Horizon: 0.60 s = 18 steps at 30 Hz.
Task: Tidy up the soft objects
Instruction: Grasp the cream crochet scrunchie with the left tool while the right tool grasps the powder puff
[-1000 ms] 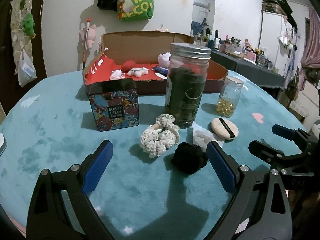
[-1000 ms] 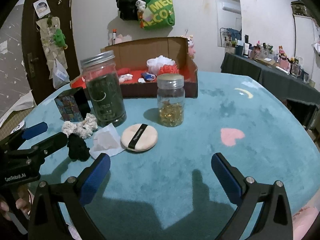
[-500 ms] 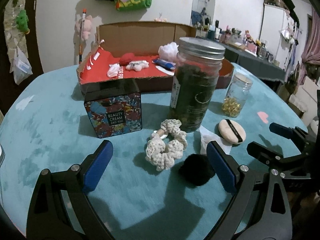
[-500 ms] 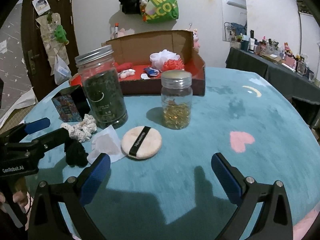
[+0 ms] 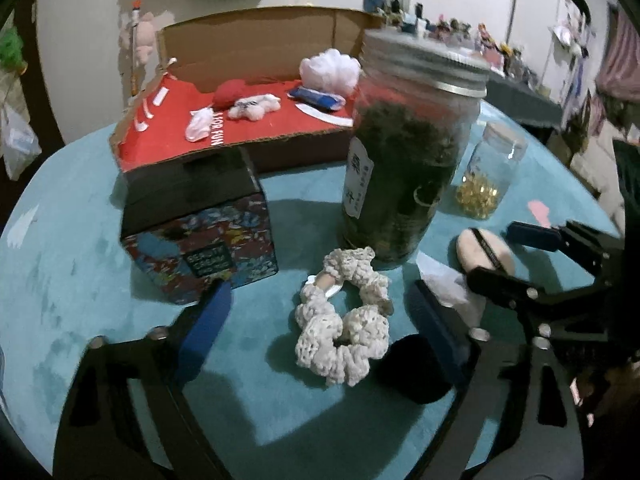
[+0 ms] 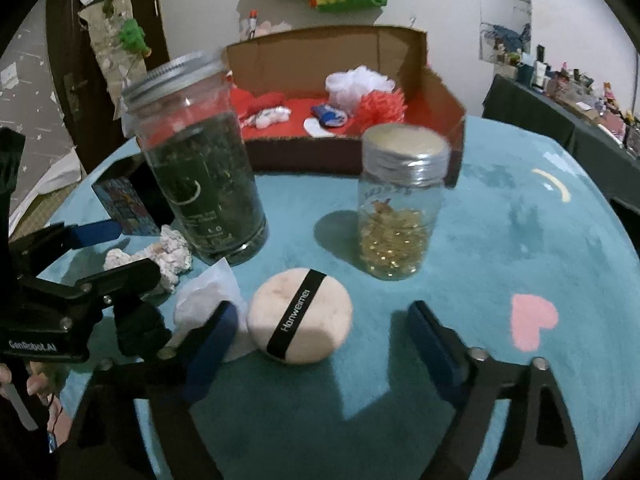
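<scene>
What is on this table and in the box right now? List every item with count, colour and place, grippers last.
Table cover: 1, teal, under everything.
Cardboard box: 1, brown with red floor, far side of the table.
Mesh poufs: 2, white and red, inside the box.
Small soft items: several, red, white, blue, on the box floor.
Tall jar: 1, clear with dark green contents, in front of the box.
Small jar: 1, clear with golden capsules, right of the tall jar.
Patterned tin: 1, multicoloured, left of the tall jar.
Scrunchies: 2, cream and black, side by side.
Tissue: 1, white, beside the puff.
Powder puff: 1, beige with black band.
Left gripper: jaws just narrowed, straddling the scrunchies, not touching.
Right gripper: jaws just narrowed, straddling the puff.
</scene>
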Each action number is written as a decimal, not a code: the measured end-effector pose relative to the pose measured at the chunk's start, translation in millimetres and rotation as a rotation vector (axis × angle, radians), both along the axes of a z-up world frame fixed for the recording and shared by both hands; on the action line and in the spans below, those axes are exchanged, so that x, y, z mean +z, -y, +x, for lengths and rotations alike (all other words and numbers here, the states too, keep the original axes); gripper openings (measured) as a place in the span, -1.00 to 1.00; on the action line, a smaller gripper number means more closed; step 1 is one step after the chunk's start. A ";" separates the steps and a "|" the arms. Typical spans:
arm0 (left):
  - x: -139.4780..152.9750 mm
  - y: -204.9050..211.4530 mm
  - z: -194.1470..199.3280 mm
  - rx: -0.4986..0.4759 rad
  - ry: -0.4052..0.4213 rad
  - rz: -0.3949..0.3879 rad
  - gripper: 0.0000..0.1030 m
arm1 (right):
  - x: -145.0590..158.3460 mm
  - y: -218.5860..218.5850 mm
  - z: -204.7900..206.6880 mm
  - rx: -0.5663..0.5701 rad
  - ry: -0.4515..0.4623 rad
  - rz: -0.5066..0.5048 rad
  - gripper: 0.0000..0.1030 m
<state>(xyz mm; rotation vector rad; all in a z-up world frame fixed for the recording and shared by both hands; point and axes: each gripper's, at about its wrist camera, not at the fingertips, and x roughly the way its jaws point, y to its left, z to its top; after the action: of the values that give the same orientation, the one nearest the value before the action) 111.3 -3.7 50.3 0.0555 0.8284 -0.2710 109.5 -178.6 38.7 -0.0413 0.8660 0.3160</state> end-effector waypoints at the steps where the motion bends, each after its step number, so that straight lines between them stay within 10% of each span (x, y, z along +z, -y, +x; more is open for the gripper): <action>1: -2.4 2.8 2.1 -0.013 -0.004 0.019 0.38 | -1.9 -0.7 1.7 0.009 -0.009 0.001 0.44; 6: -12.3 6.6 6.5 -0.081 -0.046 -0.019 -0.23 | -0.6 -6.9 -3.8 0.071 0.022 -0.011 -0.08; 18: -9.8 5.7 1.3 -0.108 -0.033 -0.033 -0.39 | 11.6 -4.2 -11.1 0.091 0.068 0.009 -0.70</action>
<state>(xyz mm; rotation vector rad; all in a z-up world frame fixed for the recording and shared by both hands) 112.7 -9.4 40.5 0.0652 0.8553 -0.3875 98.4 -174.4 50.3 -0.0823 0.7967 0.4013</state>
